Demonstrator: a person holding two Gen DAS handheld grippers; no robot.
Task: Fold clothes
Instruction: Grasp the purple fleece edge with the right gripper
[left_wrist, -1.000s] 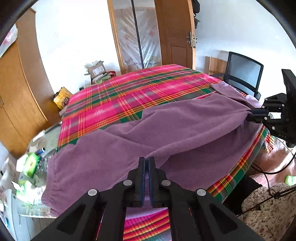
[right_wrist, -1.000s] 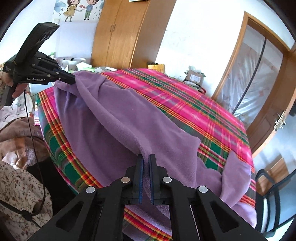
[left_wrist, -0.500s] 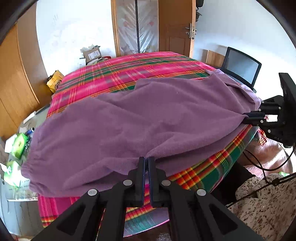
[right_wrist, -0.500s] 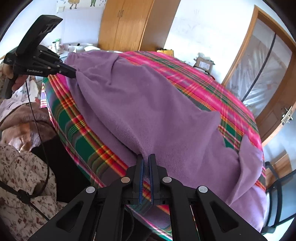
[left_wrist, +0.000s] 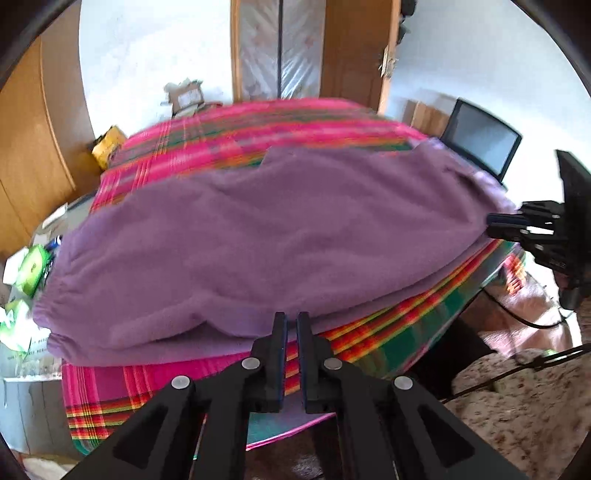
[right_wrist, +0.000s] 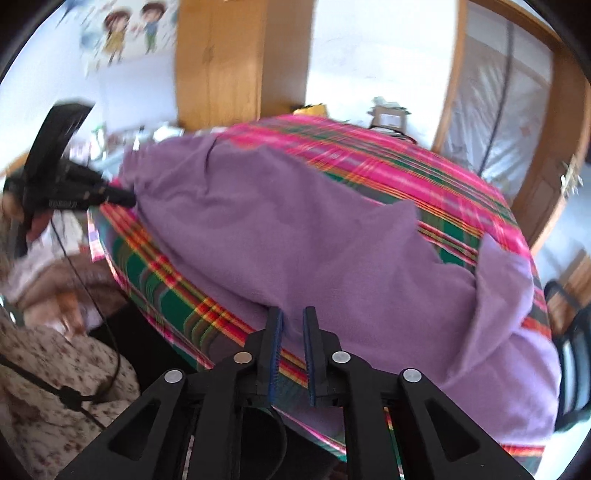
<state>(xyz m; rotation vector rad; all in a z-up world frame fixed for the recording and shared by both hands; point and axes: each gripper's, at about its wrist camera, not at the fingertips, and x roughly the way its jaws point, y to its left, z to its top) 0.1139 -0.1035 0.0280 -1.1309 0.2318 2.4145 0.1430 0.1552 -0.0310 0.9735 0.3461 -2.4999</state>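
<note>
A: We see the purple garment (left_wrist: 258, 236) folded double along the near edge of the plaid-covered table (left_wrist: 229, 129), its far half bare plaid. Beside the right edge stands a black chair (left_wrist: 480, 144); boxes (left_wrist: 184, 96) crowd the far corner.

B: Our left gripper (left_wrist: 291, 325) has its jaws barely apart and opening at the garment's near fold; whether cloth is still pinched we cannot tell. Our right gripper (right_wrist: 292, 328) is opening too, with a clear gap and purple cloth behind it.

A: A second ago the garment hung lifted between us, both grippers clamped; now it lies flat.
</note>
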